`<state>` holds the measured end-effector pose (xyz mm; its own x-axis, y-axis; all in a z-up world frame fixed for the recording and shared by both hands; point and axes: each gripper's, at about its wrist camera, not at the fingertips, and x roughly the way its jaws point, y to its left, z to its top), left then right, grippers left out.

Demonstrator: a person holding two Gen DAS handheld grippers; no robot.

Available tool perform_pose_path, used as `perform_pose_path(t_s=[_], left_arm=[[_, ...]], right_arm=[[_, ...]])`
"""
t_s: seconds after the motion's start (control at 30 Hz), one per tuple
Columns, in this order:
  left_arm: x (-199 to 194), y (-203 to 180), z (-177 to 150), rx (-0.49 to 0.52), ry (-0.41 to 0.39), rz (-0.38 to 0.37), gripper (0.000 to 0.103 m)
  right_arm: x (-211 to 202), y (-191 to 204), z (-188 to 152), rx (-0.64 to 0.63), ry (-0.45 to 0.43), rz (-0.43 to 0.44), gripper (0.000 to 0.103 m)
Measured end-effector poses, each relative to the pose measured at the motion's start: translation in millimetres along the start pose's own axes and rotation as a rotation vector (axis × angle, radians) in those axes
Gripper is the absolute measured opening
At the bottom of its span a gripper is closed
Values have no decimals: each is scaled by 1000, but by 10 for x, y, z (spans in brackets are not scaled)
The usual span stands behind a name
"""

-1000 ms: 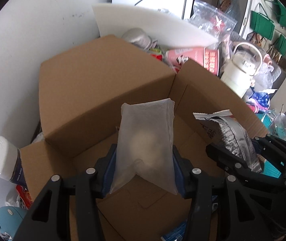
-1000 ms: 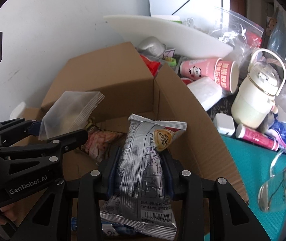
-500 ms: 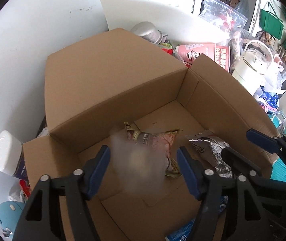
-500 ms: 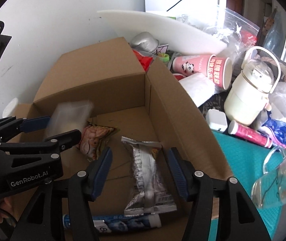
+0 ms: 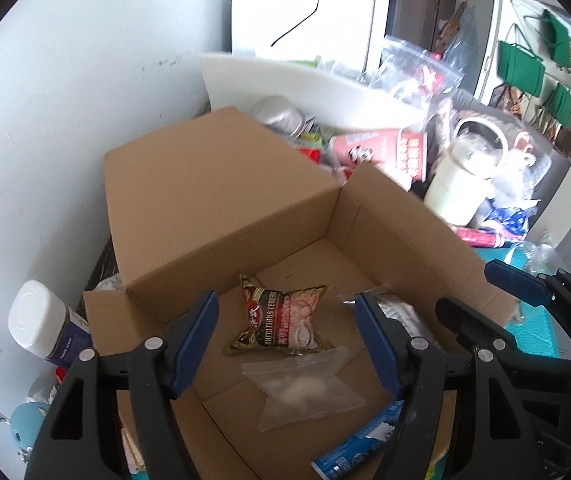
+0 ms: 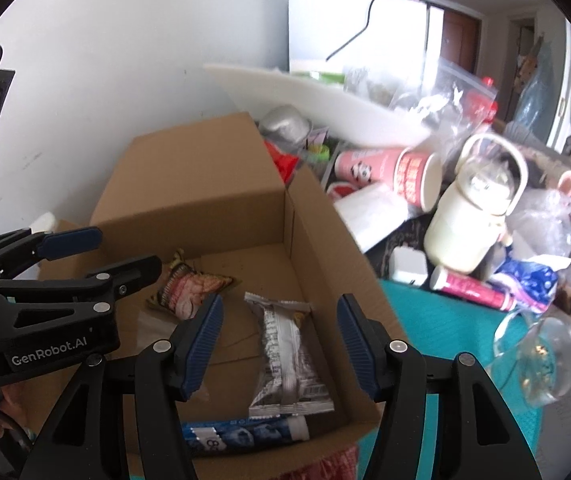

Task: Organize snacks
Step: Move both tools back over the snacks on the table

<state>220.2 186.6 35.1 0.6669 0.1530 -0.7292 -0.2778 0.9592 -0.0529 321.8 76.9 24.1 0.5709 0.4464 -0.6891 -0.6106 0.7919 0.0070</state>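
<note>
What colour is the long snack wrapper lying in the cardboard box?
Silver with dark print; clearest in the right wrist view.

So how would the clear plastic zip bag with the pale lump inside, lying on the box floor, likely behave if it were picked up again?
The clear plastic zip bag would probably flop: its thin film lies flat and creased on the brown cardboard box floor. It looks light, with only one small pale lump inside. The smooth film may slide between pads, so gripping at the lump seems safer.

The left tool (image 5: 285,340) hangs spread over the cardboard box (image 5: 221,200) (clear pouch (image 5: 305,388), seemingly, lying inside).
</note>
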Motion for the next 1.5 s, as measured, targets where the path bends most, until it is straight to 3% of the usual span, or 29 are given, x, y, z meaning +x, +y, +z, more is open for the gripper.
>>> perform_pose_path(t_s=[0.47, 0.73, 0.9, 1.03, 1.5], left_arm=[[-789, -344, -117, 93, -144, -106, 69], [-1094, -746, -361, 202, -169, -180, 69], [-1227, -923, -558, 239, -155, -239, 69], [-1321, -1036, -740, 272, -158, -243, 69], [-1324, -1209, -1380, 302, -70, -329, 69]], right_arm=[[-872, -164, -195, 57, -115, -40, 59], [-1431, -253, -518, 90, -145, -94, 59], [-1653, -324, -749, 114, -144, -134, 59], [-1821, -343, -965, 121, -141, -148, 59], [-1931, -391, -1665, 175, -85, -155, 59]])
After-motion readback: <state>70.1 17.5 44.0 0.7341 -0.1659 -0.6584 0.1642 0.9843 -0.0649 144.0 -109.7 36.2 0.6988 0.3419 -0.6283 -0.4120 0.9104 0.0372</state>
